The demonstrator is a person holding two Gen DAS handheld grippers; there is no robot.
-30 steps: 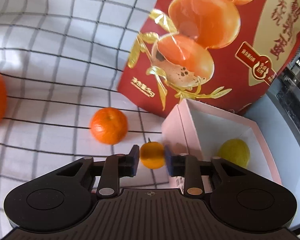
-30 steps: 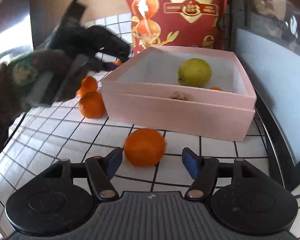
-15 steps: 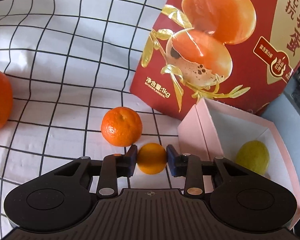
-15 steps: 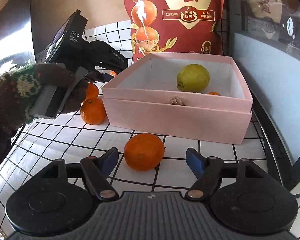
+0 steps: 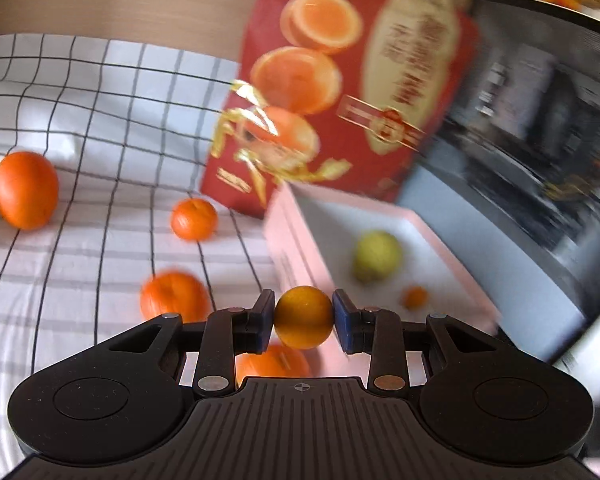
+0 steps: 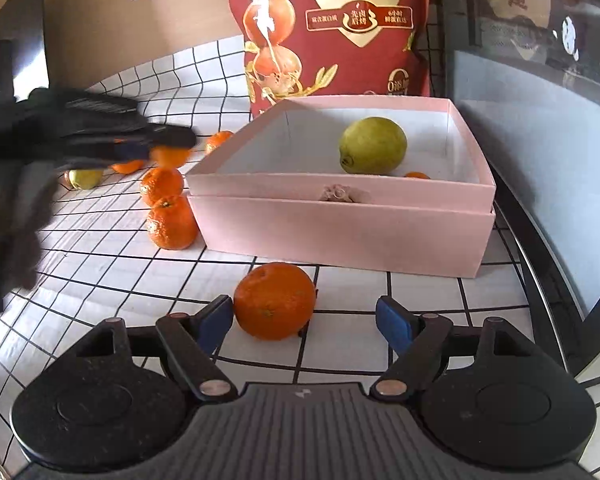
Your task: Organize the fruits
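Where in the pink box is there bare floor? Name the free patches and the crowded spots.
The pink box is mostly bare: its whole left half, from the left wall to the lemon, is free. Its right part holds the lemon and a small orange fruit. Crowded: outside the left wall, where mandarins cluster.

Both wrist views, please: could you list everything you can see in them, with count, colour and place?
small citrus: one, orange-yellow, clamped in the left hand-held gripper
mandarin: one, orange, on the cloth between the open right jaws
other mandarins: several, orange, on the cloth left of the box
lemon: one, yellow-green, inside the box
tiny orange fruit: one, inside the box by the lemon
pink box: one, open, on the cloth
red bag: one, standing behind the box
checked cloth: one, white with black lines
left hand-held gripper: black, shut
right hand-held gripper: black, jaws just opening
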